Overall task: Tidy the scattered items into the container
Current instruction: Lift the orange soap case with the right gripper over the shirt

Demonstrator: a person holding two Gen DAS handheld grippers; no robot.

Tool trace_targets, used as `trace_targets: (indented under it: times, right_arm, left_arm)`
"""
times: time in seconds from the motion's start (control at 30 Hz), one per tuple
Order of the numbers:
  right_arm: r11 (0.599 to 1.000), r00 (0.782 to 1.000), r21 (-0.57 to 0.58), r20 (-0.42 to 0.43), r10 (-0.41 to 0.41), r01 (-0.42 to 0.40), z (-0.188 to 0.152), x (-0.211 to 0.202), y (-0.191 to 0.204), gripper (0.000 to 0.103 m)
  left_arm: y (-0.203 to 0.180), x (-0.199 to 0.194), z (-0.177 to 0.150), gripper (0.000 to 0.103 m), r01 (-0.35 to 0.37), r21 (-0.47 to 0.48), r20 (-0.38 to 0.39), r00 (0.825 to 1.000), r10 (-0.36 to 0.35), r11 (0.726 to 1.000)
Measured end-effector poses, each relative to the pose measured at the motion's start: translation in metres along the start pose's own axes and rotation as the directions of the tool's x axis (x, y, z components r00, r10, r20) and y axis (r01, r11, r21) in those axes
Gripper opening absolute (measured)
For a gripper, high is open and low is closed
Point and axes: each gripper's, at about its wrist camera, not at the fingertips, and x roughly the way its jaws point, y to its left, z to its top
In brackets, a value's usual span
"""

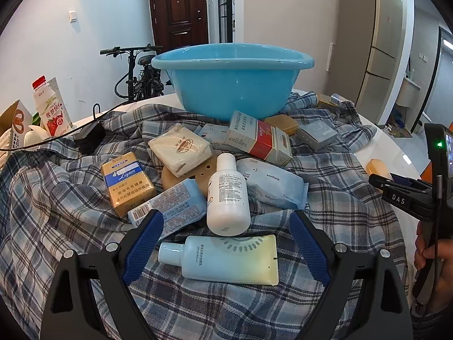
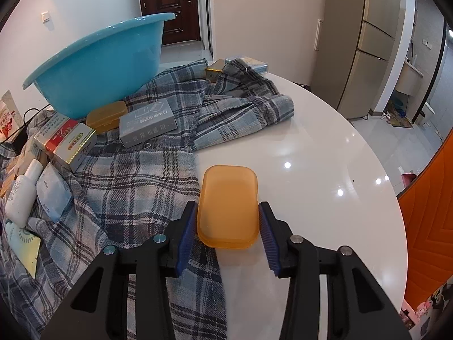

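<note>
White table, lower centre: right gripper point(image 2: 228, 221) clamps the light, stiff, slippery soap-box lid point(image 2: 228, 205) by its long sides; left gripper point(image 1: 226, 243) gapes empty.

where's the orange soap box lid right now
In the right wrist view, the orange lid sits between the right gripper's pads, on the white table at the plaid cloth's edge.

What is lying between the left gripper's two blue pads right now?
In the left wrist view, a pale blue and yellow squeeze tube lies on the plaid cloth between the open left gripper pads, untouched.
</note>
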Motion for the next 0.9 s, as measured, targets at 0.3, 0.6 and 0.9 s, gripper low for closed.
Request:
trace_targets:
  times: [0.3, 0.6, 0.9]
  right_arm:
    - [0.999, 0.998, -0.034, 0.068, 0.009, -0.007, 0.011, -0.032, 0.007, 0.042]
    - [0.997, 0.996, -0.065, 0.078, 0.052, -0.047, 0.016, -0.051, 0.03, 0.042]
    - [0.987, 0.989, -0.137, 0.108, 0.103, -0.087, 0.019, -0.069, 0.069, 0.042]
  left_arm:
    - [0.001, -0.001, -0.001, 0.092, 0.006, 0.0, 0.001, 1.0, -0.006, 1.0]
    - [0.003, -0.004, 0.001, 0.092, -0.001, -0.004, 0.013, 1.0, 0.001, 1.0]
    - [0.005, -0.004, 0.001, 0.092, -0.014, -0.003, 0.02, 1.0, 0.014, 1.0]
